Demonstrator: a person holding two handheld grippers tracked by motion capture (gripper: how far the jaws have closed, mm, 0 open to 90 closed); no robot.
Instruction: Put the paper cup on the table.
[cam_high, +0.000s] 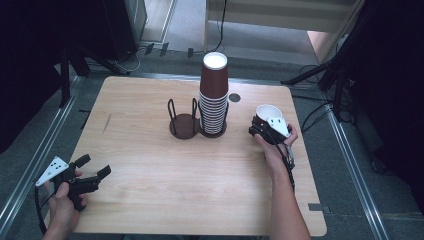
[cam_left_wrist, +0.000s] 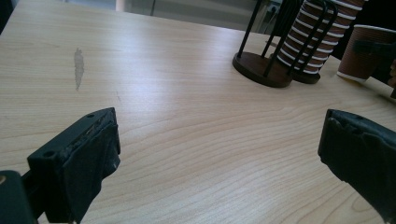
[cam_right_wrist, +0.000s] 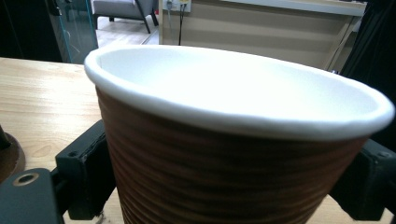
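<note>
A tall stack of brown ribbed paper cups (cam_high: 214, 97) stands upside down in the right ring of a dark two-ring wire holder (cam_high: 184, 124). My right gripper (cam_high: 263, 128) is shut on a single brown paper cup (cam_high: 268, 112), upright with its white inside showing, to the right of the stack. In the right gripper view the cup (cam_right_wrist: 233, 140) sits between both black jaws. My left gripper (cam_high: 95, 167) rests open at the table's front left corner, jaws wide apart over bare wood (cam_left_wrist: 219, 144). The stack (cam_left_wrist: 322, 39) and the held cup (cam_left_wrist: 364, 51) show far off.
The wooden table (cam_high: 150, 165) has a dark round hole (cam_high: 234, 98) behind the stack and a grey scuff (cam_high: 106, 123) at the left. Metal rails run along both sides. Cables and stand legs lie on the floor beyond.
</note>
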